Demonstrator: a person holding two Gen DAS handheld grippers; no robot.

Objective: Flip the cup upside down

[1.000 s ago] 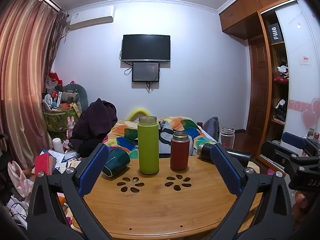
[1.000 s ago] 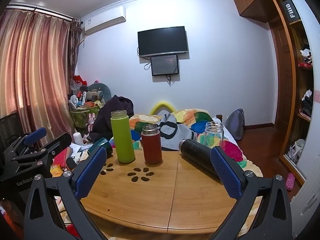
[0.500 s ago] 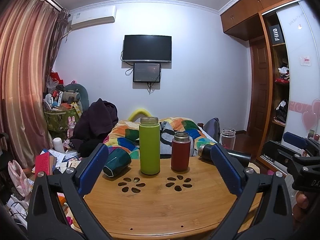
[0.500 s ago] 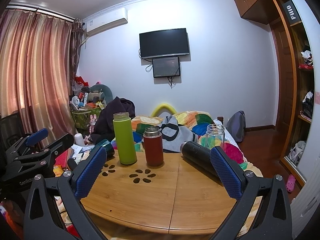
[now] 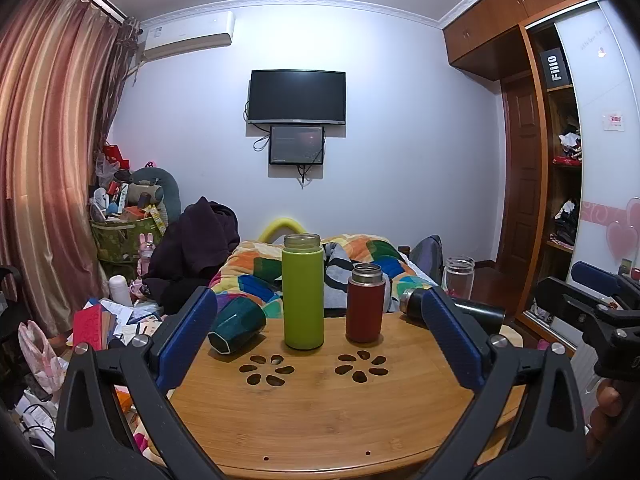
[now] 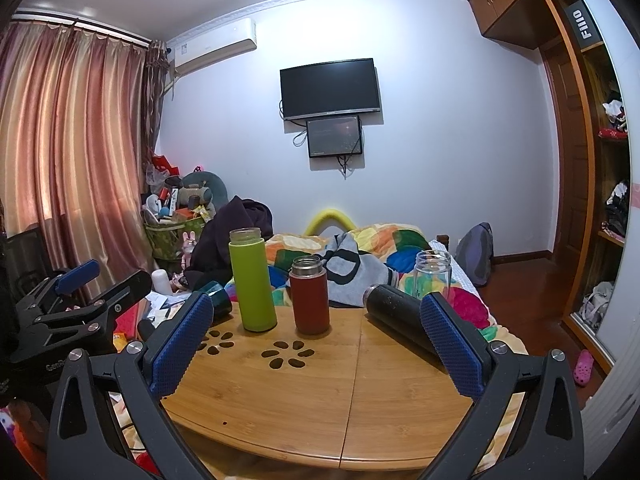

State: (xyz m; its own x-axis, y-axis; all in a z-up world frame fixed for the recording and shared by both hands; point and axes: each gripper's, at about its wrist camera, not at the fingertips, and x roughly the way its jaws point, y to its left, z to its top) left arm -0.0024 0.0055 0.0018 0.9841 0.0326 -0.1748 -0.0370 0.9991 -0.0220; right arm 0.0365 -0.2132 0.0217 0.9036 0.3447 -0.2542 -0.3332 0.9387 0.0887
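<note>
I hold my left gripper (image 5: 320,332) and right gripper (image 6: 316,336) spread wide and empty above the tabletop's (image 5: 320,412) near edge, facing the upright green cup (image 5: 303,292) near its far edge, probably lining up a grasp.

Slight leftward drift of both views.

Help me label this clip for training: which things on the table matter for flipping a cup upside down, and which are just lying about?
For the job:
green bottle, standing upright
red flask, standing upright
glass jar, upright at the far edge
teal cup, on its side
black flask, on its side
left gripper and right gripper, both open

Lying about:
quilt
dark coat
</note>
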